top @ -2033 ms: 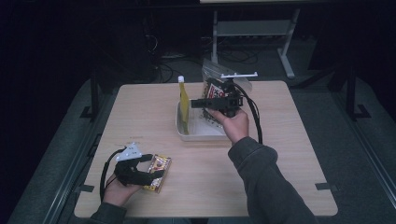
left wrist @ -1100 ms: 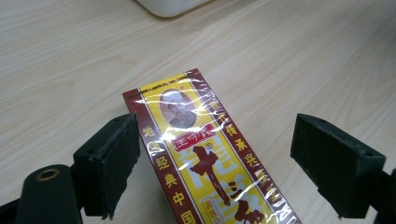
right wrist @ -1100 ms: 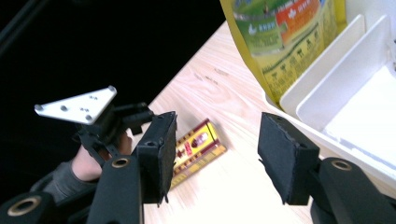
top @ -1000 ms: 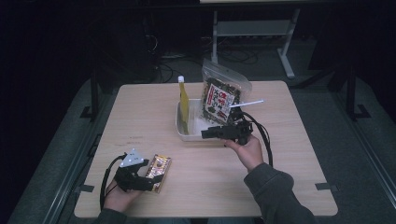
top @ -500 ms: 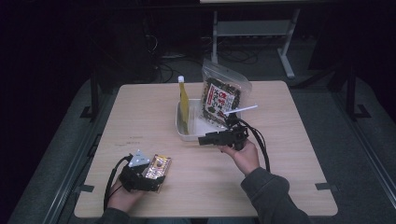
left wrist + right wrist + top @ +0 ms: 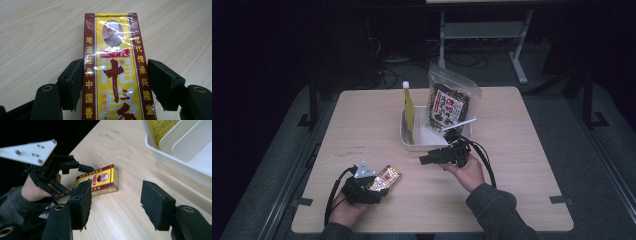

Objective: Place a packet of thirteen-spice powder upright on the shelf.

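Observation:
A red and yellow seasoning box [image 6: 386, 178] lies flat on the table near its front left. My left gripper [image 6: 374, 186] straddles it, and its jaws have just been closing. In the left gripper view both pads [image 6: 72, 82] rest against the long sides of the box [image 6: 115, 62], so the left gripper [image 6: 115, 83] is shut on it. My right gripper [image 6: 424, 160] hovers in front of the white tray [image 6: 412, 146], pointing left. Its jaws have been opening slightly. They stand open with nothing between them, with the box [image 6: 100, 181] and the left gripper [image 6: 82, 170] beyond the right gripper [image 6: 115, 202].
The white tray [image 6: 175, 162] holds a yellow pouch with a white cap [image 6: 408, 107] and a clear snack bag [image 6: 447, 105] leaning at its back. Bare table lies to the right of the tray. Dark floor and a metal stand lie beyond the far edge.
The right gripper has left the snack bag in the tray and come down and toward the table's front, pointing left. The left gripper's jaws have closed onto the box.

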`<state>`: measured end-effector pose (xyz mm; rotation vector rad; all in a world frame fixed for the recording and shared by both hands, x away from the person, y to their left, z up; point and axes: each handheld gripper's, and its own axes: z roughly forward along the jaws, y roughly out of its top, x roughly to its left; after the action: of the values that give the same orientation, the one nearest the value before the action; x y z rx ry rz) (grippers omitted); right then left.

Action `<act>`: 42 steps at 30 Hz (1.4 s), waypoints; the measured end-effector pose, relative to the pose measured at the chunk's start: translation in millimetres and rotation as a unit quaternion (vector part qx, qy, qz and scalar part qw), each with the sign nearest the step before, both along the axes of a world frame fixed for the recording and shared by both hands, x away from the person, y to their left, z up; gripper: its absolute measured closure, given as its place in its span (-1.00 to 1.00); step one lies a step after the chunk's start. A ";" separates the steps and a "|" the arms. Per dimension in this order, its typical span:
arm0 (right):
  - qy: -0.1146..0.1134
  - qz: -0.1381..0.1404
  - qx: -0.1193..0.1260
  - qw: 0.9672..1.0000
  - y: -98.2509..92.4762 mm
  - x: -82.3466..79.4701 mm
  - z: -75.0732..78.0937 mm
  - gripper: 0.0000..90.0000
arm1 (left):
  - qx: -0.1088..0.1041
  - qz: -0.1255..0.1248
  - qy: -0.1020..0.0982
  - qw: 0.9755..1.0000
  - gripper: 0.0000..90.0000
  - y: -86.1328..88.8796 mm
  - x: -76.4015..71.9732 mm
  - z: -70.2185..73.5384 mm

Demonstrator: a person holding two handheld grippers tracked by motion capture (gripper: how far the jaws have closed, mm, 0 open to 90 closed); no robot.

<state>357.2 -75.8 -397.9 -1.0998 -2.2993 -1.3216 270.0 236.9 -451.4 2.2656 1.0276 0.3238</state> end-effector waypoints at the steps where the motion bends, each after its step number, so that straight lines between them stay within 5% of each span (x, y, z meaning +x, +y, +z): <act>1: 0.001 0.003 -0.004 1.000 1.5 -0.2 -0.4 -0.10 | 0.002 -0.002 0.000 1.000 -0.29 -0.3 0.1 0.3; 8: -0.004 0.017 -0.017 1.000 7.2 0.1 -2.0 -0.07 | 0.014 -0.011 -0.012 1.000 -0.28 -2.9 -0.7 2.8; 20: 0.004 0.043 -0.026 0.999 14.7 3.5 -2.8 -0.07 | -0.023 -0.047 -0.071 0.996 -0.28 -14.0 -9.3 22.4; 42: 0.088 0.070 -0.012 0.994 29.2 15.9 -14.7 -0.03 | -0.064 -0.096 -0.105 0.988 -0.28 -39.9 -19.4 38.7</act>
<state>373.1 -46.6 -412.6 -0.9985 -2.2240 -1.1024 250.5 197.0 -412.7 2.1411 0.6954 0.3938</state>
